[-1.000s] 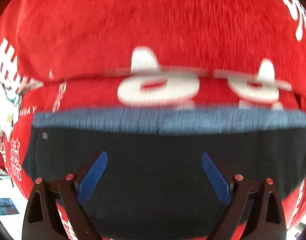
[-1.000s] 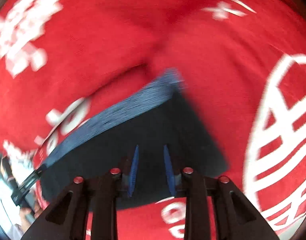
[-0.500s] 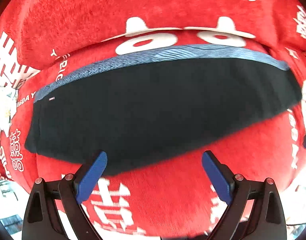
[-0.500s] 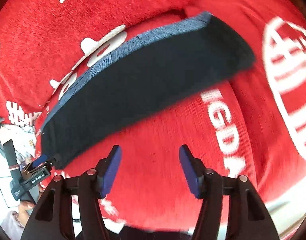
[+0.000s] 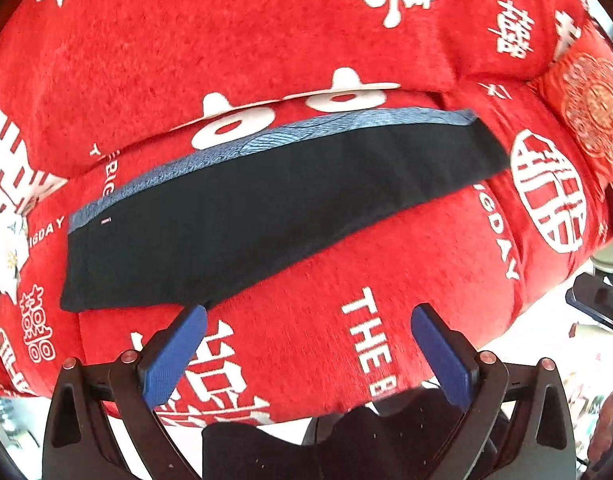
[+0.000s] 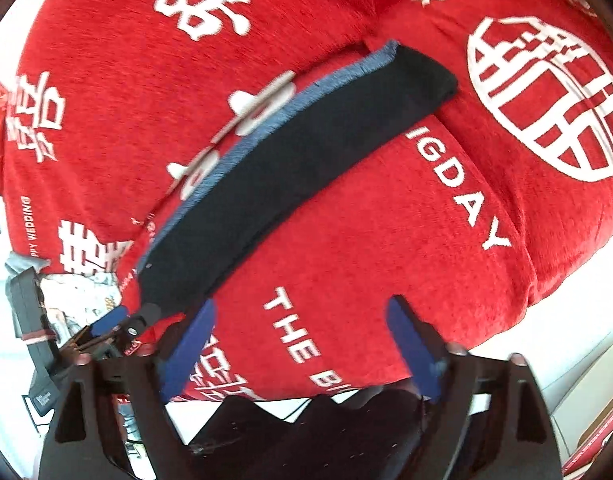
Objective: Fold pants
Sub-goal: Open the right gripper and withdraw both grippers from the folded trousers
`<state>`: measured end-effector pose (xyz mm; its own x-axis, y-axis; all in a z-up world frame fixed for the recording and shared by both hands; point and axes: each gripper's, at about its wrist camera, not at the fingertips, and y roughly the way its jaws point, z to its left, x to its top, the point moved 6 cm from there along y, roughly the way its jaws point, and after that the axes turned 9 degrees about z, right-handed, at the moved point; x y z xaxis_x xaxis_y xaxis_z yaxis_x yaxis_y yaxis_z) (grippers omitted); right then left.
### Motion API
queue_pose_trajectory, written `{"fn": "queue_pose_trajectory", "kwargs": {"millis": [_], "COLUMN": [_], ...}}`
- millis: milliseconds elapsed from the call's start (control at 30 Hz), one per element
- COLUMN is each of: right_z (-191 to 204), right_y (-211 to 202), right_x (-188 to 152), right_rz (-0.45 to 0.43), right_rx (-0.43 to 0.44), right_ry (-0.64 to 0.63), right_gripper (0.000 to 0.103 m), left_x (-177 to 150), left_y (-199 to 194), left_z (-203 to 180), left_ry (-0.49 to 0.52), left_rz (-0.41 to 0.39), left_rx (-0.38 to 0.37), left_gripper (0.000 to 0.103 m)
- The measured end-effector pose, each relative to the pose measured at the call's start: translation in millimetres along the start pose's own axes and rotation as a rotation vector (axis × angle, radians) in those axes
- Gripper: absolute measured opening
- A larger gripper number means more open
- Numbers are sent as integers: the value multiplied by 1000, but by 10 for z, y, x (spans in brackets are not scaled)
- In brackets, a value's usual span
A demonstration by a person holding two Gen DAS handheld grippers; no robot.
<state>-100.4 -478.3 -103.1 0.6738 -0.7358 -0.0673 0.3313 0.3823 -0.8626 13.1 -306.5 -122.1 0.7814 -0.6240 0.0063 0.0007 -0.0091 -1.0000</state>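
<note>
The black pants (image 5: pixel 266 208) lie folded into a long flat strip on the red sofa seat (image 5: pixel 406 280), with the blue-grey waistband along their far edge. They also show in the right wrist view (image 6: pixel 282 168). My left gripper (image 5: pixel 308 320) is open and empty, just in front of the strip's near edge. My right gripper (image 6: pixel 302 316) is open and empty, in front of the pants over the seat cushion. The left gripper also appears at the lower left of the right wrist view (image 6: pixel 118 320).
The red sofa has white lettering and a back cushion (image 5: pixel 226 40) behind the pants. A red embroidered pillow (image 5: pixel 590 92) sits at the right end. White floor (image 6: pixel 566 360) shows beyond the seat's front edge. A patterned cloth (image 6: pixel 82 296) lies at the left end.
Both grippers have pulled back from the pants toward the seat's front edge. The right gripper opened and let go of the fabric. The pants stay folded on the seat.
</note>
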Motion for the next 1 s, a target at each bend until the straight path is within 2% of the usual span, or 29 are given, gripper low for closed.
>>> {"fn": "queue_pose_trajectory", "kwargs": {"millis": [133,300,433,600,800,933,1000], "right_z": [175,290,394,477,272,17,-45], "right_y": [-189,-256,-288,-445,-589,-610,-669], "right_x": [-156,-355,-459,-368,-182,49,204], "right_rz": [-9,10,22,0,1,32,33], "right_rx": [49,54,74,97,138,198,216], "right_ry": [15,55,73,54,72,129,123], "right_gripper": [103,103,103,103,103,103,103], "left_x": [-111,-327,-499,-540,-316,-144,-51], "left_y": [-170,-267,-321,-310,-407,-538,-574], "left_z": [-31,99,291,352,-81,-438,-603], "left_ry": [21,9,-16,-38,-18,-26,-20], "left_rz": [-4,3,16,45,38,29,33], "left_rx": [-42,-57,-29,2,15,-5,11], "left_gripper": [102,102,102,102,102,102,102]}}
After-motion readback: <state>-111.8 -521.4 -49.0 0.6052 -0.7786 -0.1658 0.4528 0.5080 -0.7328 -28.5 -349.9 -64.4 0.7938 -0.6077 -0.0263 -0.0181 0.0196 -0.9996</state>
